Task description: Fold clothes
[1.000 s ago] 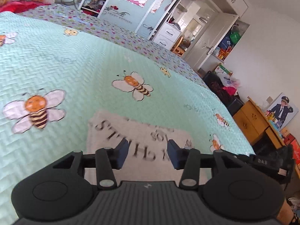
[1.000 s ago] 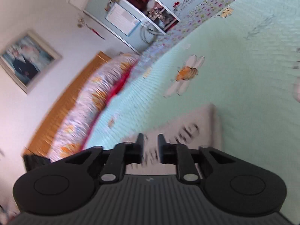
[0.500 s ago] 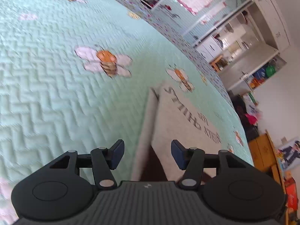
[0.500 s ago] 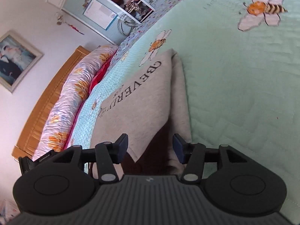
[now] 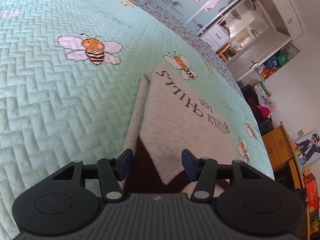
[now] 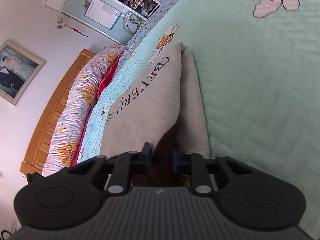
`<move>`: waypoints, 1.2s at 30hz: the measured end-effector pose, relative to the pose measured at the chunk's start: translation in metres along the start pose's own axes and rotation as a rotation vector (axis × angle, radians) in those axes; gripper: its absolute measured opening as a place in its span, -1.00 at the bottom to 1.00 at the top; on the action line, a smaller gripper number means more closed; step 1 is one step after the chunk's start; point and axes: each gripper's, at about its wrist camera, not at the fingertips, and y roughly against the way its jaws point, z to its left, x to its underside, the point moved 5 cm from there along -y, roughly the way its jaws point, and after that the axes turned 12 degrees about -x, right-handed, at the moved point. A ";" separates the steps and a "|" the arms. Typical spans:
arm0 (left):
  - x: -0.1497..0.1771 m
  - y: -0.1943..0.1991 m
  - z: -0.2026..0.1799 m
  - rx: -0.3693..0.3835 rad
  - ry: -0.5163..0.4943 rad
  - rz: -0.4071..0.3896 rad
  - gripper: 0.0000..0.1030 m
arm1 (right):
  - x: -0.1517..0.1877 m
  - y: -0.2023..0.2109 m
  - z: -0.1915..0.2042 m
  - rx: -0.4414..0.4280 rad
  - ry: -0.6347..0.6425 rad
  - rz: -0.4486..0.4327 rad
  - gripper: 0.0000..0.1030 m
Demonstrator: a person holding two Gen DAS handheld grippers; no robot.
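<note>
While the left gripper (image 5: pixel 156 165) gapes, the right gripper (image 6: pixel 161 157) — closing — straddles the sweatshirt (image 6: pixel 152 100) edge.

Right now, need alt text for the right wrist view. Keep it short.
A grey folded garment printed with dark letters lies on a mint quilted bedspread with bee motifs, seen past the right hand-held gripper, whose jaws are closing over the garment's near edge, dark in shadow. At left, a floral rolled duvet lies along a wooden headboard under a framed photo.
</note>
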 end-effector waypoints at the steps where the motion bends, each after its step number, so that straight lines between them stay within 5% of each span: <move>1: 0.000 0.001 -0.005 0.000 -0.015 -0.003 0.09 | -0.002 0.001 0.005 -0.004 0.015 -0.004 -0.62; 6: 0.000 0.002 -0.024 0.012 -0.072 -0.021 0.10 | -0.019 0.009 0.025 -0.011 0.107 -0.028 -0.65; 11: 0.011 -0.014 -0.023 0.006 -0.077 0.034 0.10 | -0.013 0.004 -0.016 0.105 0.080 0.007 -0.65; 23: -0.002 0.005 0.000 -0.034 -0.003 -0.043 0.14 | -0.006 0.015 -0.039 -0.012 -0.091 -0.054 -0.57; 32: 0.006 0.001 -0.010 -0.041 -0.068 -0.013 0.22 | 0.000 0.010 -0.012 0.040 0.054 -0.020 -0.48; 34: 0.006 0.001 -0.023 -0.064 -0.161 -0.038 0.07 | 0.000 0.009 -0.012 0.045 0.062 -0.017 -0.48; 35: 0.006 -0.004 -0.025 -0.107 -0.189 -0.032 -0.45 | 0.000 0.010 -0.012 0.040 0.060 -0.018 -0.49; 36: 0.006 -0.010 -0.025 -0.141 -0.196 -0.021 -0.61 | -0.001 0.010 -0.010 0.025 0.055 -0.022 -0.49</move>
